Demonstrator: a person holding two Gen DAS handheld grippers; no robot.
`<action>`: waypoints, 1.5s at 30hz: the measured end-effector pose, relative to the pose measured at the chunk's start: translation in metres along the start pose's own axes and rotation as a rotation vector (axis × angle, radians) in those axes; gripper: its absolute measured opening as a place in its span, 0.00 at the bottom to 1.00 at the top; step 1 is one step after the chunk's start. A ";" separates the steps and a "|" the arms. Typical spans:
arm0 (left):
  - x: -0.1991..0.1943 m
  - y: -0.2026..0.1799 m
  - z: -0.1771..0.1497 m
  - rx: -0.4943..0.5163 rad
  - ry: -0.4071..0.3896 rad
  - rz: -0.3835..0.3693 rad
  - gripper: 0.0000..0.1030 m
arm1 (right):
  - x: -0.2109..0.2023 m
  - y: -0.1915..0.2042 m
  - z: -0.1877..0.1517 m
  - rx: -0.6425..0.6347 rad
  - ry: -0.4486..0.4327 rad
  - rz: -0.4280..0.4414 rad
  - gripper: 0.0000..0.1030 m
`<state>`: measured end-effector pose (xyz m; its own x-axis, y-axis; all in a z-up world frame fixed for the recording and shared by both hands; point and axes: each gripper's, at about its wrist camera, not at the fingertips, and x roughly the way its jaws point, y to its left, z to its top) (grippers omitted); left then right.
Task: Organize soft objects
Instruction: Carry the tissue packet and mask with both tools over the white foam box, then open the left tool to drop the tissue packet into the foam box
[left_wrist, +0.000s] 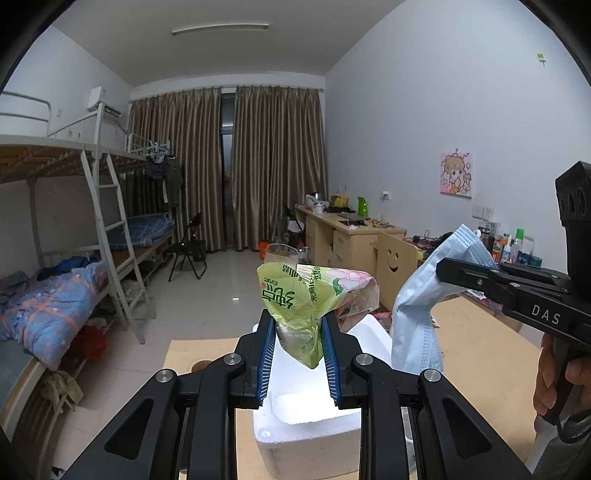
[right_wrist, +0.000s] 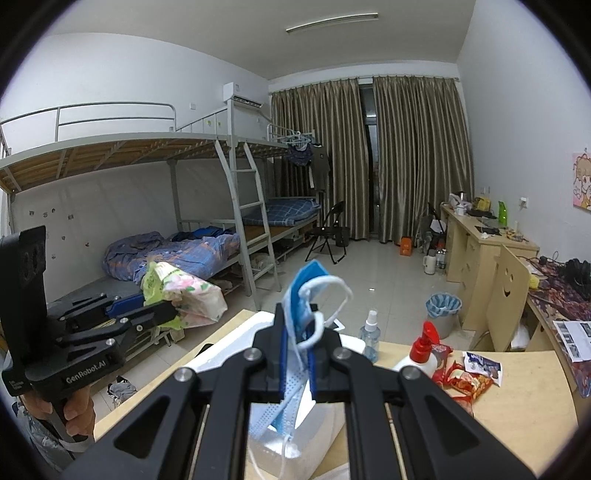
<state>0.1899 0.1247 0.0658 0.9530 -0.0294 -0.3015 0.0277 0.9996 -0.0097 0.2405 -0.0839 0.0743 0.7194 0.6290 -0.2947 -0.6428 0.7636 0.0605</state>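
Note:
My left gripper (left_wrist: 297, 334) is shut on a green and pink plastic tissue pack (left_wrist: 314, 295) and holds it up above a white foam box (left_wrist: 306, 417). The pack also shows in the right wrist view (right_wrist: 184, 291), held by the left gripper (right_wrist: 166, 314). My right gripper (right_wrist: 297, 343) is shut on a blue face mask (right_wrist: 306, 291) with white ear loops, above the same foam box (right_wrist: 236, 343). In the left wrist view the mask (left_wrist: 421, 306) hangs from the right gripper (left_wrist: 447, 271) to the right of the pack.
On the wooden table (right_wrist: 517, 398) stand a clear spray bottle (right_wrist: 370, 334), a white pump bottle with red top (right_wrist: 421, 350) and red snack packets (right_wrist: 461, 376). A bin with blue liner (right_wrist: 443, 306) stands on the floor. Bunk beds (right_wrist: 184, 251) stand left, desks (right_wrist: 480, 236) right.

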 end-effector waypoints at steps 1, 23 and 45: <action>0.002 0.000 0.001 0.003 0.002 -0.001 0.26 | 0.002 -0.001 0.000 0.003 0.000 0.002 0.11; 0.071 0.011 -0.001 0.000 0.146 -0.076 0.26 | 0.018 -0.019 0.015 0.035 -0.027 0.009 0.11; 0.091 0.003 -0.016 0.021 0.191 -0.056 0.86 | 0.014 -0.026 0.019 0.068 -0.047 -0.007 0.11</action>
<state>0.2719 0.1252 0.0226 0.8751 -0.0824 -0.4769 0.0869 0.9961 -0.0125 0.2722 -0.0928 0.0865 0.7363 0.6286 -0.2505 -0.6197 0.7751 0.1238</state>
